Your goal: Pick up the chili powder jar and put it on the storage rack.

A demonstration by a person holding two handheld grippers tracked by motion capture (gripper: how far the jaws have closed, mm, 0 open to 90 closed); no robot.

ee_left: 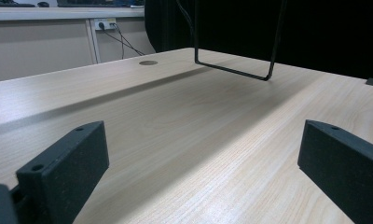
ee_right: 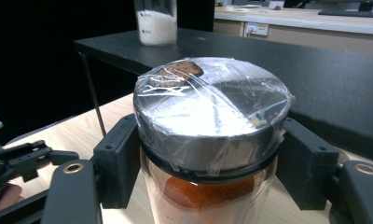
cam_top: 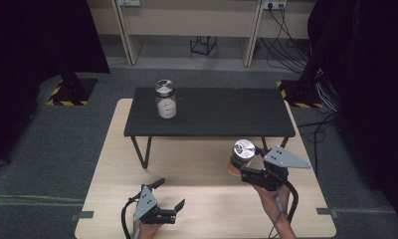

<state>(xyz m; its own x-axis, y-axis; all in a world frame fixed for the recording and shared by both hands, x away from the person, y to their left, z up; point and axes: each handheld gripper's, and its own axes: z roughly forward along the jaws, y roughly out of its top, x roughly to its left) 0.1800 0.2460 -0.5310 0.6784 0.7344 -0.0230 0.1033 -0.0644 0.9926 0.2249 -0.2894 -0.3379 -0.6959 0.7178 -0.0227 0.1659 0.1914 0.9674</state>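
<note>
Wooden tabletop [cam_top: 197,169] has a small black shelf [cam_top: 212,112] on it. Right gripper [cam_top: 244,167] has its fingers clamped on a jar of red spice [ee_right: 208,140], up off the tabletop. Left gripper [cam_top: 169,194] rests with fingers apart.

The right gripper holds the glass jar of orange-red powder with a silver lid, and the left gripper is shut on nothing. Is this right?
Not quite. The left gripper is open, not shut, jaws wide apart over the light wooden table in the left gripper view. The right gripper does hold the glass jar of orange-red powder.
</note>
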